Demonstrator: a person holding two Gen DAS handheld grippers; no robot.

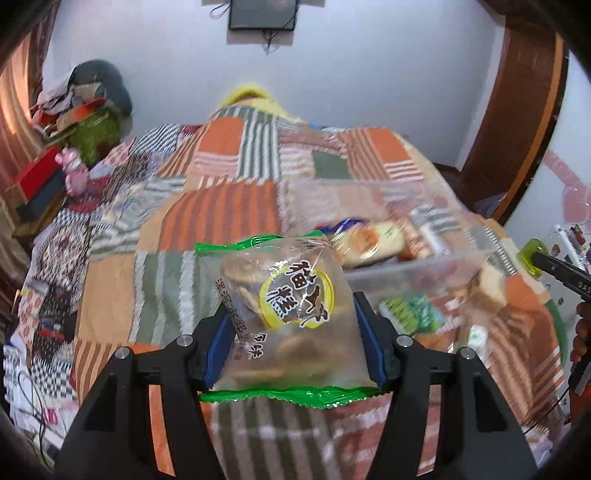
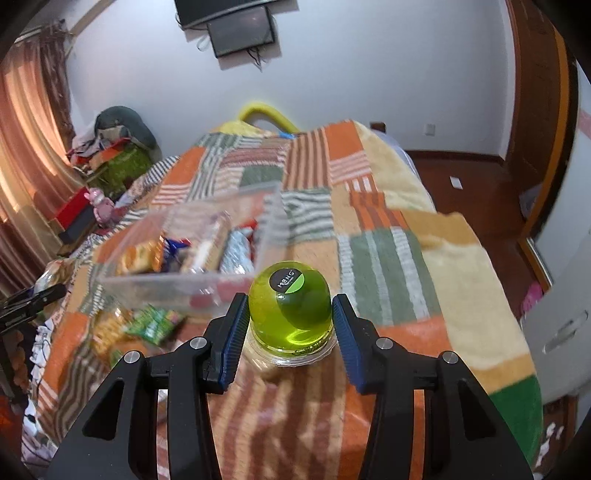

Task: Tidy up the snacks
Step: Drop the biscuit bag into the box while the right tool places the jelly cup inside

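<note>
My left gripper (image 1: 291, 314) is shut on a clear biscuit bag (image 1: 284, 306) with green sealed ends and a yellow label, held above the bed. My right gripper (image 2: 290, 317) is shut on a green jelly cup (image 2: 290, 306) with a black and green sticker, also held above the bed; the cup and that gripper show at the right edge of the left wrist view (image 1: 532, 256). A clear plastic bin (image 2: 177, 280) holding several snack packets sits on the bed, ahead left of the right gripper and ahead right of the left one (image 1: 424, 266).
Loose snack packets (image 2: 147, 321) lie on the patchwork blanket (image 2: 369, 258) in front of the bin. Clutter with a pink toy (image 2: 101, 205) and boxes stands left of the bed. A white wall with a dark screen (image 2: 242, 31) is behind.
</note>
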